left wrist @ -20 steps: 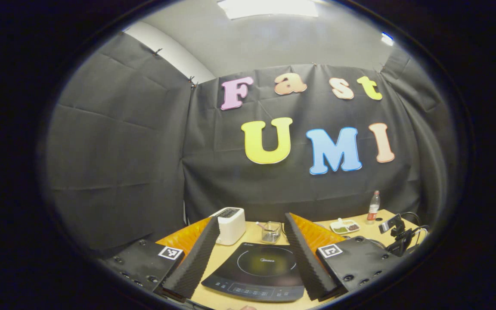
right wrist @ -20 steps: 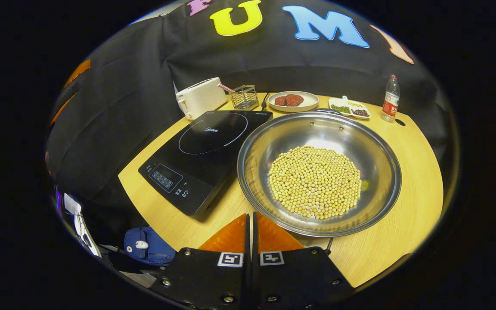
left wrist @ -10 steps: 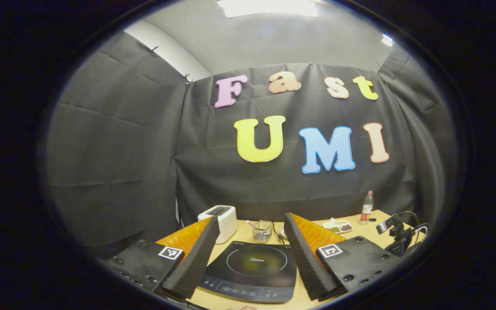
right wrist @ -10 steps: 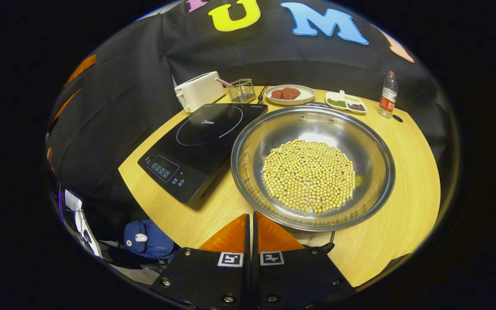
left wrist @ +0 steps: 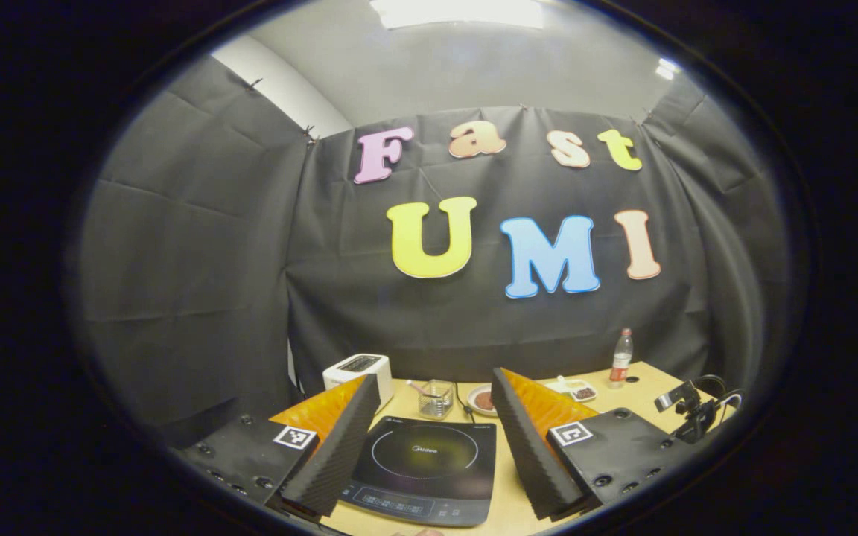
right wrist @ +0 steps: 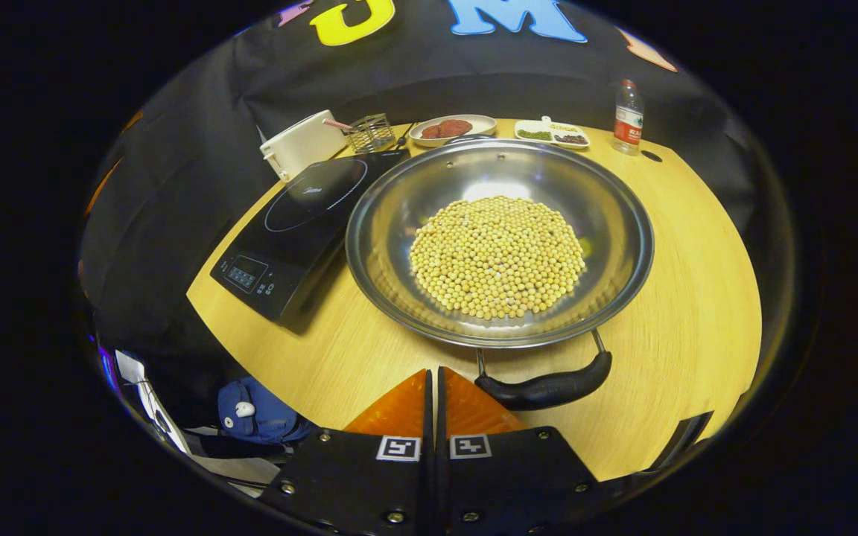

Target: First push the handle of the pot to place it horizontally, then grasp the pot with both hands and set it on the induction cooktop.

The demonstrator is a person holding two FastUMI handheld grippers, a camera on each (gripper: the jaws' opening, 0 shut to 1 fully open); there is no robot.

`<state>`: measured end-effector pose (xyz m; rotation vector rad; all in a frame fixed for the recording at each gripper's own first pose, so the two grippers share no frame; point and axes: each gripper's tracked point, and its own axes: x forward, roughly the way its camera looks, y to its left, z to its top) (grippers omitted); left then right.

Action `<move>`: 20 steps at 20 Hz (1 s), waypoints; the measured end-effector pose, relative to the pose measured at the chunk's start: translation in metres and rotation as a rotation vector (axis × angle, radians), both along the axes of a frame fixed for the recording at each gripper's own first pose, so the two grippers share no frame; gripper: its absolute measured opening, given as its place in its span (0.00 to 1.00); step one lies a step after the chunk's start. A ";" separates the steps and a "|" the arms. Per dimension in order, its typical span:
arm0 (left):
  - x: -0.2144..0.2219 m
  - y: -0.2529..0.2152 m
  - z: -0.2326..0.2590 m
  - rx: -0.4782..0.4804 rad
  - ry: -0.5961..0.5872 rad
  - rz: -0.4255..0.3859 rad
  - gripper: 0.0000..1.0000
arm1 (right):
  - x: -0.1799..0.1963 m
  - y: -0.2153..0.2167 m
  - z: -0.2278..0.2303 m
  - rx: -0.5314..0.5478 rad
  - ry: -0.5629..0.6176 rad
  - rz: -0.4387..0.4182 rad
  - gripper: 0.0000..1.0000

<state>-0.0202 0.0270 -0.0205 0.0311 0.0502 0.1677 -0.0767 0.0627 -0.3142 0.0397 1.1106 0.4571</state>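
- Right hand-held gripper has its fingers pressed together, nothing between them; it sits just beside the near handle of the pot, a little left of it, likely closed so the tip works as a pusher on the handle.
- Contact between that gripper and the handle cannot be told.
- Pot sits on the table, right of the induction cooktop, its rim close against the cooktop's edge; not on the cooktop yet.
- Near handle points toward the right gripper, so the pot's handle line looks front-to-back; judged: push step still in hand, two-handed lift not yet possible.
- Left hand-held gripper is spread wide, empty, held up and back, facing the induction cooktop; likely waiting for the lift.
- Pot is a wide, shallow steel pan holding a mound of yellow beans, well below the rim; loose, so a tilt could roll them.
- Far edge of table: plate with reddish pieces, divided dish with green and dark bits, wire basket, toaster, bottle.
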 end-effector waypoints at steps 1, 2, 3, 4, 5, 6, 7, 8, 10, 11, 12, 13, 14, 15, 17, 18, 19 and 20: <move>0.001 -0.003 0.000 0.000 -0.001 -0.004 1.00 | 0.003 -0.005 0.000 -0.006 -0.003 -0.009 0.00; 0.003 -0.006 0.001 0.000 -0.002 -0.008 1.00 | 0.005 -0.010 -0.001 -0.011 -0.003 -0.018 0.00; 0.003 -0.009 0.001 0.000 -0.005 -0.013 1.00 | 0.008 -0.015 -0.001 -0.015 -0.004 -0.026 0.00; 0.004 -0.012 0.002 0.000 -0.006 -0.015 1.00 | 0.010 -0.021 -0.001 -0.021 -0.006 -0.034 0.00; 0.006 -0.014 0.001 -0.001 -0.006 -0.017 1.00 | 0.013 -0.026 -0.001 -0.027 -0.008 -0.040 0.00; 0.006 -0.016 0.002 -0.002 -0.006 -0.018 1.00 | 0.014 -0.030 -0.001 -0.033 -0.011 -0.047 0.00; 0.007 -0.019 0.001 -0.002 -0.005 -0.019 1.00 | 0.017 -0.036 -0.002 -0.039 -0.012 -0.051 0.00; 0.007 -0.021 0.001 -0.002 -0.005 -0.019 0.99 | 0.018 -0.041 -0.002 -0.045 -0.013 -0.057 0.00; 0.010 -0.027 0.002 0.000 -0.007 -0.017 0.94 | 0.023 -0.052 -0.003 -0.054 -0.015 -0.068 0.00; 0.010 -0.031 0.003 0.001 -0.008 -0.018 0.98 | 0.025 -0.058 -0.002 -0.058 -0.016 -0.073 0.00; 0.010 -0.034 0.004 0.003 -0.009 -0.018 0.94 | 0.027 -0.063 -0.003 -0.062 -0.018 -0.078 0.00; 0.011 -0.038 0.004 0.005 -0.010 -0.017 0.98 | 0.030 -0.069 -0.004 -0.064 -0.019 -0.083 0.00; 0.011 -0.042 0.005 0.006 -0.012 -0.017 0.98 | 0.032 -0.075 -0.004 -0.069 -0.020 -0.089 0.00; 0.012 -0.047 0.006 0.007 -0.014 -0.017 0.98 | 0.034 -0.082 -0.005 -0.074 -0.020 -0.094 0.00; 0.012 -0.057 0.007 0.012 -0.018 -0.017 0.98 | 0.038 -0.097 -0.007 -0.093 -0.021 -0.103 0.00; 0.011 -0.063 0.008 0.012 -0.020 -0.017 1.00 | 0.040 -0.107 -0.009 -0.111 -0.023 -0.109 0.00; 0.011 -0.068 0.009 0.011 -0.023 -0.016 1.00 | 0.043 -0.117 -0.011 -0.128 -0.021 -0.114 0.00; 0.010 -0.073 0.010 0.011 -0.026 -0.015 1.00 | 0.045 -0.127 -0.013 -0.139 -0.021 -0.121 0.00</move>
